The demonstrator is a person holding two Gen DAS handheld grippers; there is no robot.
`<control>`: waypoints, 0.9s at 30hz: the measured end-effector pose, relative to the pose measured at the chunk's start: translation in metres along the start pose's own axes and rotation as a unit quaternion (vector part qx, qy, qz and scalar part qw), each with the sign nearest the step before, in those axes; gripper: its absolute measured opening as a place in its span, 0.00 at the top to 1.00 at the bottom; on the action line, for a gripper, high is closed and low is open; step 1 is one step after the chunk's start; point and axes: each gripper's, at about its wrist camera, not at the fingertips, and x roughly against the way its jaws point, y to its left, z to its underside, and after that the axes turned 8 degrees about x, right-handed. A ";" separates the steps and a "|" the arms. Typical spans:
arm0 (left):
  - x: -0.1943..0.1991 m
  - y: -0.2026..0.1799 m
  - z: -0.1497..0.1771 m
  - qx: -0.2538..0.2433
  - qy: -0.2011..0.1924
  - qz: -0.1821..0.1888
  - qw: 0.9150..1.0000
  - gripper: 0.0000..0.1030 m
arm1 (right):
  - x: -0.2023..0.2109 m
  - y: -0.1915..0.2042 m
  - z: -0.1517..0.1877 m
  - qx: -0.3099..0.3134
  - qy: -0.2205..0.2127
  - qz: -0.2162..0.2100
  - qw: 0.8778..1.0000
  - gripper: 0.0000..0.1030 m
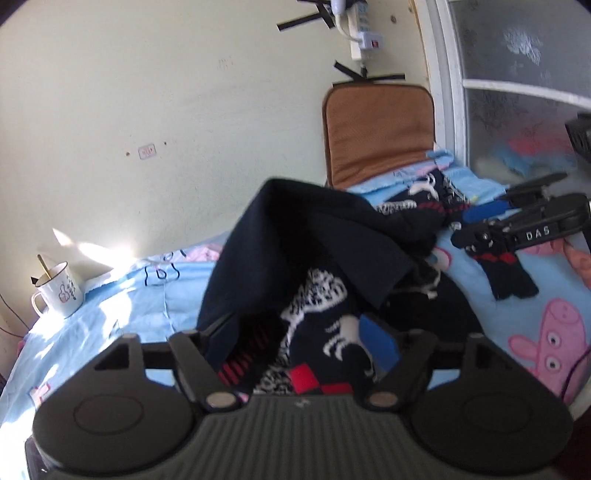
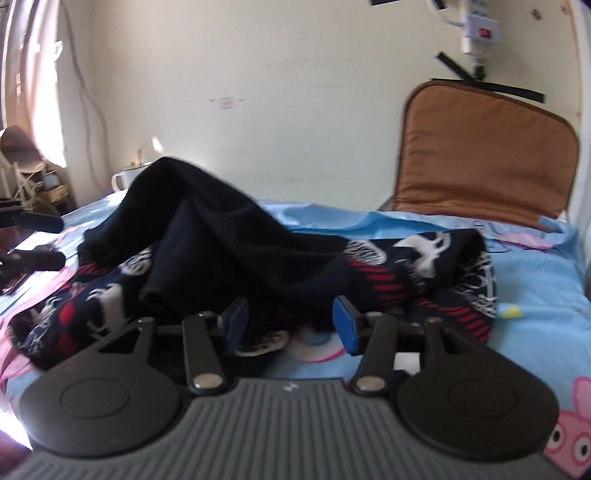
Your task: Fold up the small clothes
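Both tongs gape beside dark sweater; mug sits well apart

Heaped sweater blocks mid-bed, open sheet rightward — mug far-left

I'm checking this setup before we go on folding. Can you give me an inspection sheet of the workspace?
Surface: blue cartoon bedsheet, rumpled.
Job's things: dark patterned garment, crumpled, a plain dark fold draped over it.
Clutter: white enamel mug at the bed's edge.
Grippers: left gripper open, garment between its fingers; right gripper open at the hem.
Cables: power strip taped to wall.
Surroundings: brown cushion, frosted window.
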 end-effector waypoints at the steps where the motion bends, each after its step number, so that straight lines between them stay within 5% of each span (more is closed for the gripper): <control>1: -0.008 -0.005 0.003 -0.008 0.013 -0.005 1.000 0.21 | -0.004 0.010 -0.002 0.014 -0.001 -0.012 1.000 0.38; 4: -0.031 -0.017 0.022 -0.019 0.054 -0.023 0.998 0.30 | -0.030 0.036 -0.010 0.060 0.004 -0.015 0.998 0.30; 6: -0.045 -0.018 0.030 -0.023 0.078 -0.024 0.996 0.67 | -0.053 0.046 -0.015 0.083 0.022 -0.017 0.996 0.33; 7: -0.046 -0.016 0.030 -0.018 0.080 -0.017 0.996 0.69 | -0.062 0.049 -0.016 0.092 0.033 -0.012 0.995 0.38; 8: -0.041 -0.013 0.027 -0.013 0.074 -0.010 0.997 0.80 | -0.068 0.051 -0.018 0.103 0.039 -0.003 0.994 0.72; 9: -0.032 -0.009 0.022 -0.011 0.063 -0.012 0.998 0.83 | -0.072 0.050 -0.023 0.110 0.039 0.018 0.993 0.92; 13: 0.031 0.031 -0.011 0.040 -0.035 -0.024 0.998 0.84 | -0.018 0.026 -0.060 0.071 -0.070 0.066 0.993 0.94; 15: 0.071 0.061 -0.028 0.086 -0.096 -0.028 0.991 0.84 | 0.015 0.017 -0.079 0.062 -0.124 0.099 0.985 0.94; 21: 0.167 0.108 -0.060 0.153 -0.234 -0.011 0.960 0.85 | 0.109 0.001 -0.127 0.038 -0.272 0.189 0.943 0.94; 27: 0.245 0.090 -0.087 0.106 -0.328 0.007 0.939 0.85 | 0.202 0.012 -0.166 0.060 -0.394 0.235 0.887 0.94</control>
